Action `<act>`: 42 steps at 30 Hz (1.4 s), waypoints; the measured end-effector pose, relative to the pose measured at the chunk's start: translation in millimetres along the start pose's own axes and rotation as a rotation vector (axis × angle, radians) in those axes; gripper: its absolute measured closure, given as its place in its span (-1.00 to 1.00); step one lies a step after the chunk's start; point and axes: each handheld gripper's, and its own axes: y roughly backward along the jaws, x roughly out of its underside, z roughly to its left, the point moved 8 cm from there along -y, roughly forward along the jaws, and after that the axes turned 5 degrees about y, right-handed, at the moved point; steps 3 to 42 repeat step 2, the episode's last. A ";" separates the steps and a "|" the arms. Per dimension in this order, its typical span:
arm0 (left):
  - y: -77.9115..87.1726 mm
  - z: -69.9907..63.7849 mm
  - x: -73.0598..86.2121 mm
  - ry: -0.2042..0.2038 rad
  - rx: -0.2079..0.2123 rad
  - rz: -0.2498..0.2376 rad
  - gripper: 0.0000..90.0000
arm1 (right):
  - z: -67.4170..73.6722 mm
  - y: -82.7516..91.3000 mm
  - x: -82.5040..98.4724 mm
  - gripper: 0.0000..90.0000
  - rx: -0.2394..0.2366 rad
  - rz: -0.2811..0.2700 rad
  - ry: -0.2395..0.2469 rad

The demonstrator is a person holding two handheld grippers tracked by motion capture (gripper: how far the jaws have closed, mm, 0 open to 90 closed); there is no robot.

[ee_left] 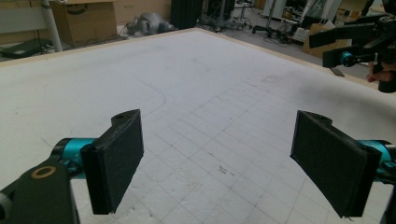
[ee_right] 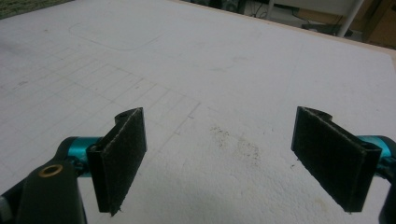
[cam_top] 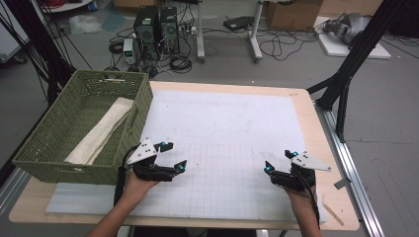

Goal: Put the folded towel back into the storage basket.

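We counted two grippers, left gripper (cam_top: 174, 156) and right gripper (cam_top: 277, 160), jaws released; one basket (cam_top: 49, 129) at ten o'clock on the counter (cam_top: 306, 106), holding one cloth (cam_top: 101, 131).

Both grippers are black, the left gripper (cam_top: 175, 156) and the right gripper (cam_top: 277, 160) each topped by a grey three-cornered plate. Teal fittings sit behind the flat, dark-padded jaws. The forearms are bare.

You had one green woven basket (cam_top: 59, 143) on the table, with one folded beige cloth (cam_top: 101, 131) inside it. One white gridded mat (cam_top: 227, 133) covered the tabletop. You held two grippers, one per hand: left gripper (cam_top: 174, 156) and right gripper (cam_top: 278, 161).
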 end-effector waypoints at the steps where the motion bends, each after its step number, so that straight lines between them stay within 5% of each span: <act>1: -0.6 -0.8 -0.4 0.001 0.002 -0.004 -0.62 | 0.2 0.0 -0.1 -0.62 0.000 0.000 0.001; 42: -0.7 -1.1 -0.6 0.000 0.004 -0.003 -0.62 | 0.5 0.0 0.0 -0.62 -0.001 0.001 0.001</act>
